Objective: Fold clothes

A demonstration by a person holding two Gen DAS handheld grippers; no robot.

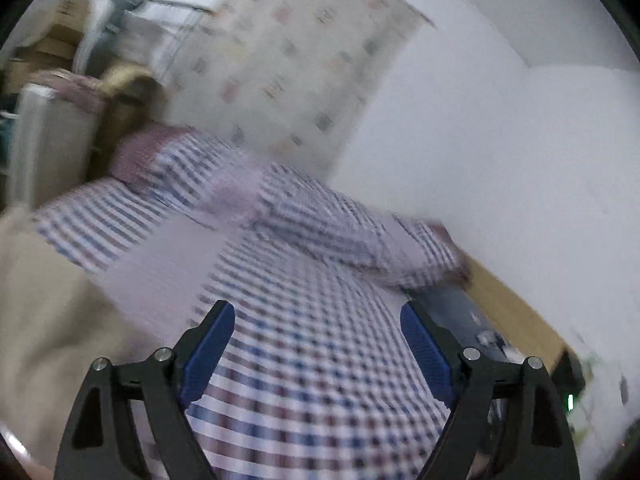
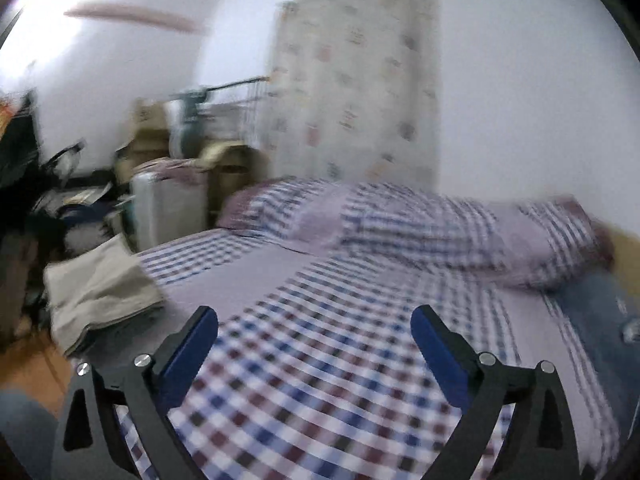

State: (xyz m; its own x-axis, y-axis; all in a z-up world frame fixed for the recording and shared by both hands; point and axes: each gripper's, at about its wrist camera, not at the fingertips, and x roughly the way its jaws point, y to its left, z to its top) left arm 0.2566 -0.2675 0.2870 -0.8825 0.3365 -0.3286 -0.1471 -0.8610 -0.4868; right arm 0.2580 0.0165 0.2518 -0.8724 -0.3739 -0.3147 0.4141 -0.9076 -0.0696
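Observation:
Both views are motion-blurred. A folded beige garment (image 2: 100, 292) lies at the left edge of the bed, and shows as a beige mass (image 1: 44, 312) on the left of the left wrist view. A dark blue denim garment (image 2: 600, 312) lies at the bed's right side, also seen as dark cloth (image 1: 460, 312) beyond the right finger. My left gripper (image 1: 318, 316) hangs open above the checked sheet (image 1: 304, 380), holding nothing. My right gripper (image 2: 314, 320) is open too, above the checked sheet (image 2: 320, 380), with the beige garment off to its left.
Checked pillows (image 2: 420, 220) lie across the head of the bed below a patterned curtain (image 2: 356, 80). A silver suitcase (image 2: 168, 204), boxes and clutter stand left of the bed. A wooden bed frame (image 1: 516, 308) runs along the white wall.

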